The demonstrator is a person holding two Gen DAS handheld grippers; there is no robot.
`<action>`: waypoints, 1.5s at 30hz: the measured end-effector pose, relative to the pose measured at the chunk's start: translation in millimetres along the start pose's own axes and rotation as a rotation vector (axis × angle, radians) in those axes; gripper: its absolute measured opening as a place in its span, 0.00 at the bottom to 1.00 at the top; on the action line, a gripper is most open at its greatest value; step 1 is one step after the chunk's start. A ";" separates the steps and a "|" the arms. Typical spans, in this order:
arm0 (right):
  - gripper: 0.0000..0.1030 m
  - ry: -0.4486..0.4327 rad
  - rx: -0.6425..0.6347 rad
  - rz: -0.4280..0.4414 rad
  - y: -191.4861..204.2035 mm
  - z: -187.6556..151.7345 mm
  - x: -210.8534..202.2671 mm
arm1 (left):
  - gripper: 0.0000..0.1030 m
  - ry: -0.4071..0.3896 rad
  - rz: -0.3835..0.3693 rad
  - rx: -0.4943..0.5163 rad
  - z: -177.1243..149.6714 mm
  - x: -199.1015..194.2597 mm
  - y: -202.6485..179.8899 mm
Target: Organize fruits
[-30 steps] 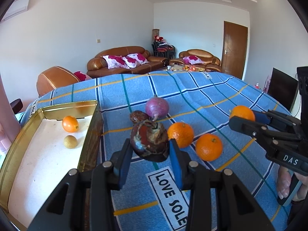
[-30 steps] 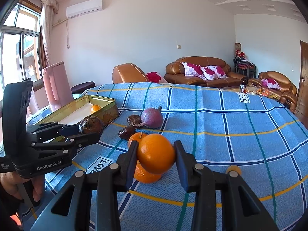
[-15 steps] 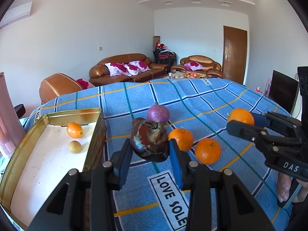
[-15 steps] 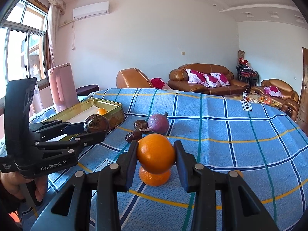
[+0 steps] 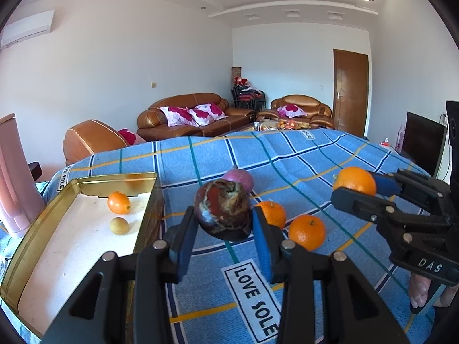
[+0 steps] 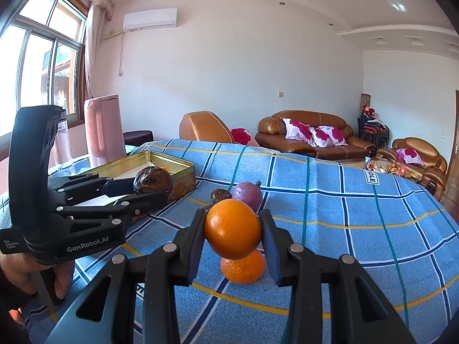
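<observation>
So in the last sec you didn't change the grips at all. Your left gripper (image 5: 223,223) was still pinching that dark wrinkly fruit (image 5: 222,212) btw both pads, and your right gripper (image 6: 233,236) still had 1 orange (image 6: 232,229) squeezed tight. What changed: both fruits came up off the blue checked cloth (image 5: 287,160) a bit, w/ the views tipping up toward the room. The gold tray (image 5: 34,229) sat just left of your left fingers, w/ 2 small fruits already in it. 2 oranges (image 5: 307,232) and a purple fruit (image 6: 246,195) lay on the cloth past the fingertips. IMO you were mid-carry, tray next, so approx 5 fruits left incl. the 2 held.
</observation>
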State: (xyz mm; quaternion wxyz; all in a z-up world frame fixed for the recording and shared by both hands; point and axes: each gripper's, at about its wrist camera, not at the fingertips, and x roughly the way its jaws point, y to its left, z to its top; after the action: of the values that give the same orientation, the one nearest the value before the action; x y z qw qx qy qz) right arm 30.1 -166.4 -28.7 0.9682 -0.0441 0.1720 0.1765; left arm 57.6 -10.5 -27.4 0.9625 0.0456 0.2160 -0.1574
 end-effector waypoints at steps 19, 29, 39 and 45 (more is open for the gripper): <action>0.38 -0.053 -0.036 0.006 14.5 1.2 -5.7 | 0.38 -0.035 0.016 -0.025 -0.8 -6.6 5.0; 0.38 -0.045 -0.037 0.026 17.5 2.1 -0.9 | 0.38 -0.039 0.023 -0.026 -0.3 -9.3 5.7; 0.38 -0.034 -0.029 0.023 19.4 4.3 4.5 | 0.38 -0.039 0.026 -0.045 -0.3 -10.7 9.0; 0.38 -0.016 -0.014 0.030 24.7 6.1 10.3 | 0.38 -0.036 0.049 -0.064 0.4 -11.7 15.8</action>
State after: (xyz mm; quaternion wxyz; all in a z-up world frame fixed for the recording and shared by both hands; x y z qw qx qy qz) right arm 32.2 -139.1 -27.1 0.9664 -0.0467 0.1640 0.1925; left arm 52.9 7.8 -21.7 0.9708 0.0174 0.2023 -0.1275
